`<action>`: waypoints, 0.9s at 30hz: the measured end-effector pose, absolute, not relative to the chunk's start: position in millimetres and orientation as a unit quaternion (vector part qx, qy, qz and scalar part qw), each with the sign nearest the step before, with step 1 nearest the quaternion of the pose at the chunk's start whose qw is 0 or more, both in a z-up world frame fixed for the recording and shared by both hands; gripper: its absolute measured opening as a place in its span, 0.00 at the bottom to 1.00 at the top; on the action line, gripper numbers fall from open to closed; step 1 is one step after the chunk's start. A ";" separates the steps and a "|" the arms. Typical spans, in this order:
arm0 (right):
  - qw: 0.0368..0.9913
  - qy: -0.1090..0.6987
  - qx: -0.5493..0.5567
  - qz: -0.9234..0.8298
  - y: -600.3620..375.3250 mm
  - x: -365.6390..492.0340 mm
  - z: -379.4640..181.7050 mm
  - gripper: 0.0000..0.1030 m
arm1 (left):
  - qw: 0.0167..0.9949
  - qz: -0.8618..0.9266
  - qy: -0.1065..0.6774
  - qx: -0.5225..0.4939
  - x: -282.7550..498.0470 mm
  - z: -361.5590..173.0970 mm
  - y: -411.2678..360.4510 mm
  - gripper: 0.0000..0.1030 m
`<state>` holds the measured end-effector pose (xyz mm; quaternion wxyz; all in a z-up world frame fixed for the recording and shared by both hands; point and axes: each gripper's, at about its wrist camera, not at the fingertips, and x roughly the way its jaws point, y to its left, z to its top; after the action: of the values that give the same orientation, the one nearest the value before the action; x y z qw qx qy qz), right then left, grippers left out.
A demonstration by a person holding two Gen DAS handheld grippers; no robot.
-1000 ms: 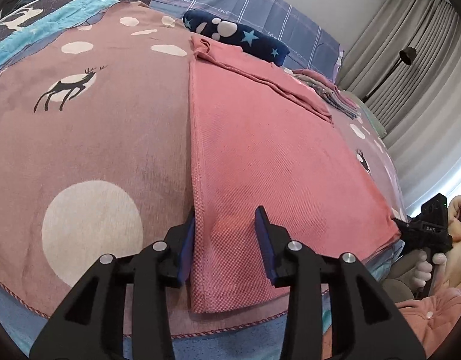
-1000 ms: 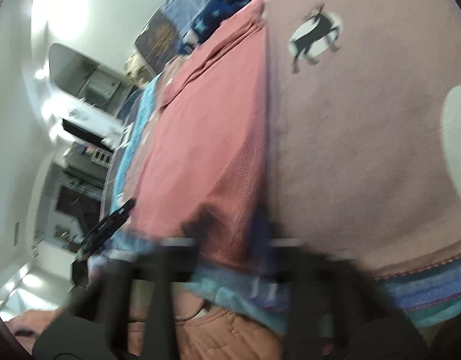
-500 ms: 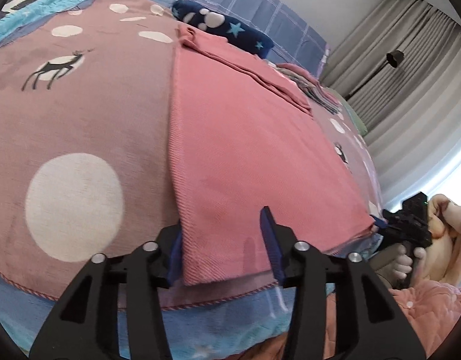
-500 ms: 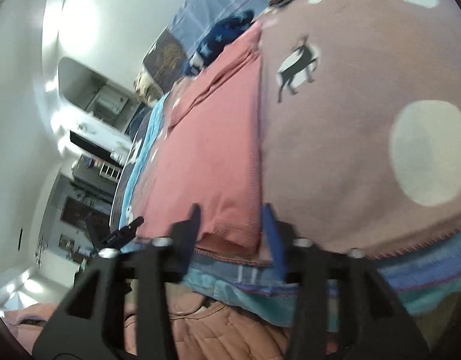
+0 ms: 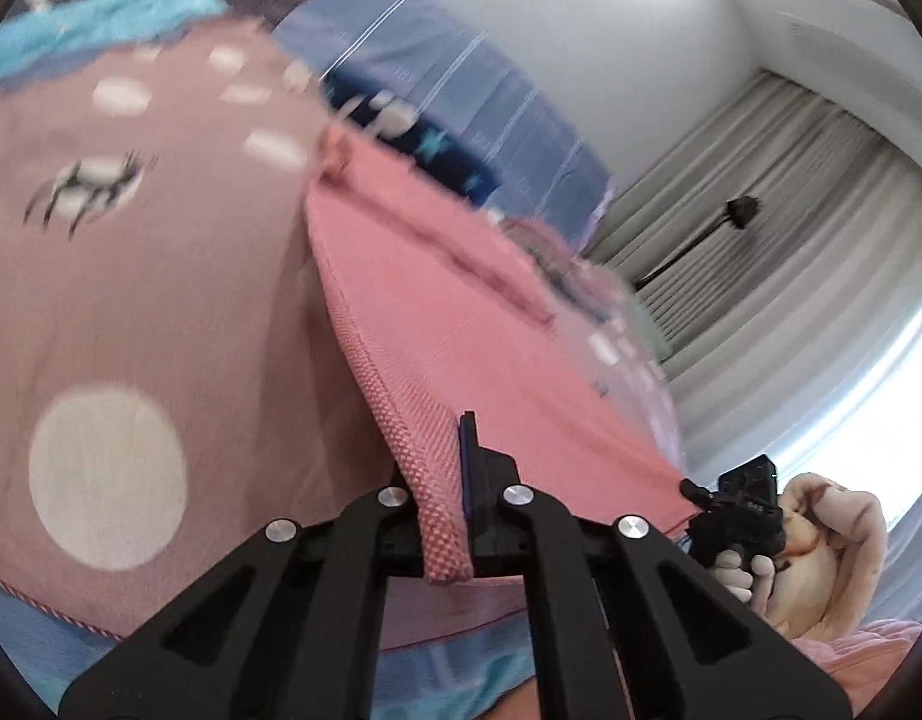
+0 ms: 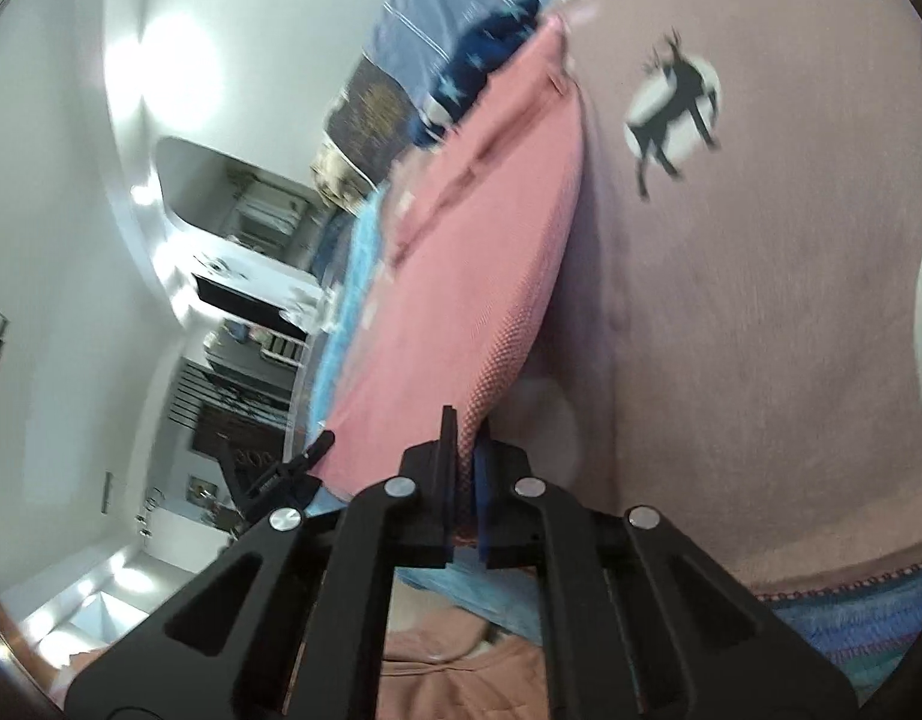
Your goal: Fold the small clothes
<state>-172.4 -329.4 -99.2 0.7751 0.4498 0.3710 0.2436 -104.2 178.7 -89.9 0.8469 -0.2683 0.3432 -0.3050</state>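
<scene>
Both jaws have just closed: the left gripper (image 5: pixel 446 480) and right gripper (image 6: pixel 466 468) each pinch a near corner of the coral-pink waffle-knit garment (image 5: pixel 490 336), low in frame, lifting it off the mauve deer-print blanket (image 5: pixel 161 276), presumably to fold it away.

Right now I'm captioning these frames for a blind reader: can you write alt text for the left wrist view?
The left gripper is clamped on the near corner of a pink garment, raising its edge off a deer-print bedspread. At the far right, the right gripper pinches the garment's other near corner, with grey curtains behind.
</scene>
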 end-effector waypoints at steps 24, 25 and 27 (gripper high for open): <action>0.912 0.251 0.299 0.126 -340.7 -207.8 -4.6 0.05 | 0.908 -0.279 0.278 -0.144 -111.7 -10.1 124.5 0.03; 0.911 0.250 0.303 0.126 -338.5 -201.6 -6.2 0.05 | 0.909 -0.279 0.277 -0.142 -112.0 -9.3 122.1 0.03; 0.909 0.248 0.311 0.125 -341.1 -193.9 -7.3 0.05 | 0.910 -0.278 0.275 -0.140 -108.9 -5.3 119.2 0.03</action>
<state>-193.9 -341.1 -7.3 0.9088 0.3112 0.2484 0.1250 -108.9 119.2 -5.3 0.9097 -0.1399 0.2747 -0.2783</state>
